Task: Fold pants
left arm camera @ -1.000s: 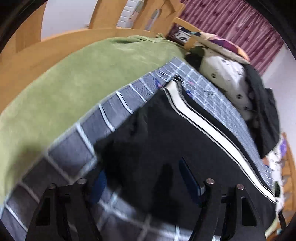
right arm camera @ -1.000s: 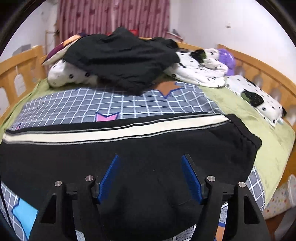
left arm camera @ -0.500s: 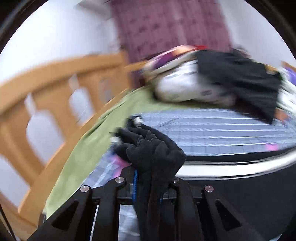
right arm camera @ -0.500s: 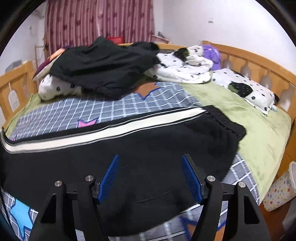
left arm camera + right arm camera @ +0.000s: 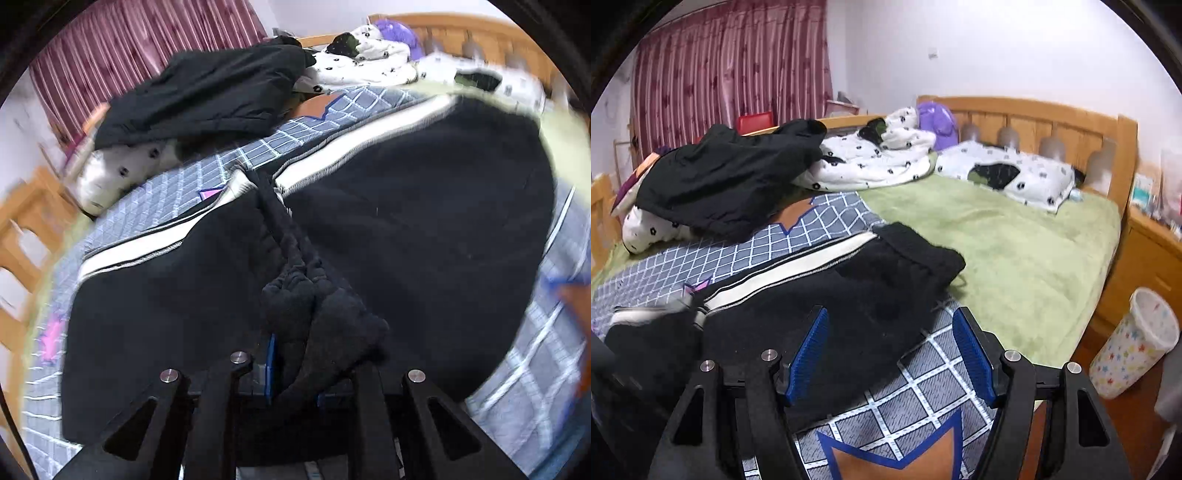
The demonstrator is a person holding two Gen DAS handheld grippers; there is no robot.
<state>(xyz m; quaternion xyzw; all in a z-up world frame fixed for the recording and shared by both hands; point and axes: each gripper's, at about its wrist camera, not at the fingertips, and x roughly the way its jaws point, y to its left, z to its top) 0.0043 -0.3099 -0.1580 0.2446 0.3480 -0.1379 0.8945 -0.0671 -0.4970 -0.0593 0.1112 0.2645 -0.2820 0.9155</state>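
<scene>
Black pants (image 5: pixel 424 229) with a white side stripe (image 5: pixel 354 147) lie across a grey checked blanket (image 5: pixel 177 184) on the bed. My left gripper (image 5: pixel 291 365) is shut on a bunched cuff end of the pants (image 5: pixel 325 317) and holds it above the rest of the fabric, folded over toward the waist. In the right wrist view the pants (image 5: pixel 857 295) lie ahead with the waistband (image 5: pixel 923 251) at the far right. My right gripper (image 5: pixel 890 354) is open and empty, just above the pants' near edge.
A black garment (image 5: pixel 727 177) lies on spotted white bedding (image 5: pixel 871 162) at the back. A green sheet (image 5: pixel 1015 236) covers the right of the bed, with a pillow (image 5: pixel 1015 177) and wooden headboard (image 5: pixel 1052 122). A starred bin (image 5: pixel 1137 339) stands on the floor.
My left gripper closed on the pants' cuff end and swung it up and over toward the waist. My right gripper drew back and turned right, staying open.
</scene>
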